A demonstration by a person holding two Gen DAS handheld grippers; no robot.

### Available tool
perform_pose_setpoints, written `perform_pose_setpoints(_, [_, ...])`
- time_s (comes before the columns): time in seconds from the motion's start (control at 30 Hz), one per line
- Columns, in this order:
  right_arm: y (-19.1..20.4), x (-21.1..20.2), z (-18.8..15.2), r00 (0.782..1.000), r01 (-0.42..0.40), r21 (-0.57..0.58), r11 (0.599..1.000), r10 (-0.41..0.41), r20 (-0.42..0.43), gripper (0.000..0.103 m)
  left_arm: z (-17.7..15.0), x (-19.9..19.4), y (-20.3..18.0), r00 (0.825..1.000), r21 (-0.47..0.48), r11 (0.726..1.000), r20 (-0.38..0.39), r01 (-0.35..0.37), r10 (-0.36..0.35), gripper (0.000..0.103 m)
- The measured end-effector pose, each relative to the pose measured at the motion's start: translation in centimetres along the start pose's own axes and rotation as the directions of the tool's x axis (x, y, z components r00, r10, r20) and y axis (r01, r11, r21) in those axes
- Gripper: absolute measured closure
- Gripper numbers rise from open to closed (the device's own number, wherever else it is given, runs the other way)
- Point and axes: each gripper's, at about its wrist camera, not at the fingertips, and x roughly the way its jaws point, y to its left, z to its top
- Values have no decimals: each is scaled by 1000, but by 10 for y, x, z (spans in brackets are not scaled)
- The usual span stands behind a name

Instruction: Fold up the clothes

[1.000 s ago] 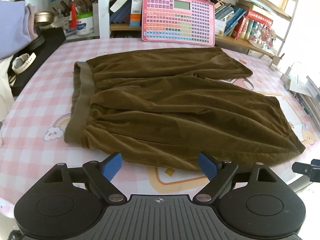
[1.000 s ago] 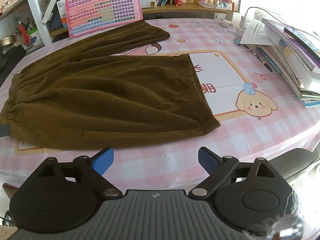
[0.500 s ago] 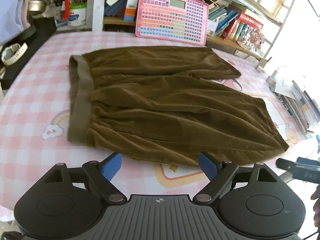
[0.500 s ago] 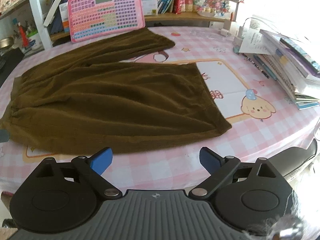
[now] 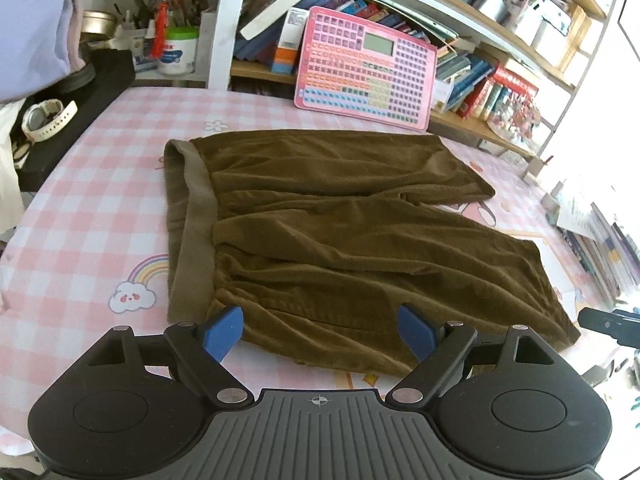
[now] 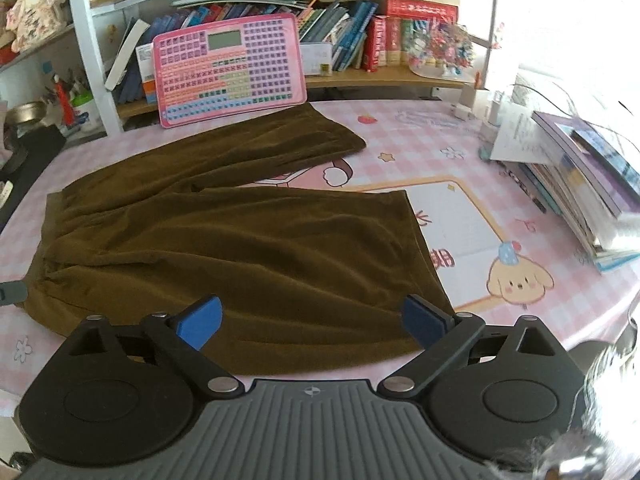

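Shorts (image 5: 344, 240) of soft brown velvety cloth are spread flat on the tabletop (image 5: 92, 216).
Limp, light fabric; best pinched at waistband (image 5: 192, 240) or hem; left gripper (image 5: 320, 334) and right gripper (image 6: 312, 322) are held apart, empty.

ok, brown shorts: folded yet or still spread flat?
Spread flat, unfolded. The brown shorts lie open on the pink checked table, both legs apart, waistband fully extended. Left gripper and right gripper open, holding nothing.
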Motion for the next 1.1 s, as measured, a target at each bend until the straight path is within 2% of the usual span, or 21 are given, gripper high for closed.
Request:
perform_pose_setpoints(0.2, [1,14,14,999,-40,-58,997,39,-15,6,3,13,0,1000,-36,999,-8,-20,20,16])
perform_pose_setpoints(0.33, [-5,33,32,995,-101,-120,988,98,-27,5,11,26,-5,999,-43,998,-11,-37,37,16])
perform_pose_setpoints(0.43, [-15,49,53,988,-154,-163,974,150,-37,4,24,36,-11,997,-38,996,3,-79,79,16])
perform_pose_setpoints(0.57, [-37,79,98,982,-189,-251,949,190,-19,2,49,47,-14,993,-26,994,38,-110,111,16])
perform_pose_setpoints(0.77, [-64,132,177,962,-267,-434,861,268,-59,2,92,62,-15,987,27,989,77,-147,144,15])
perform_pose_setpoints(0.97, [-76,190,248,923,-365,-548,752,370,-107,2,126,90,-8,979,78,977,60,-198,194,14])
perform_pose_setpoints(1.03, [-77,219,268,916,-383,-561,734,378,-132,2,134,103,-4,964,102,959,34,-264,262,12])
perform_pose_setpoints(1.1, [-76,244,282,920,-377,-571,729,365,-141,2,140,114,0,948,120,940,16,-318,319,12])
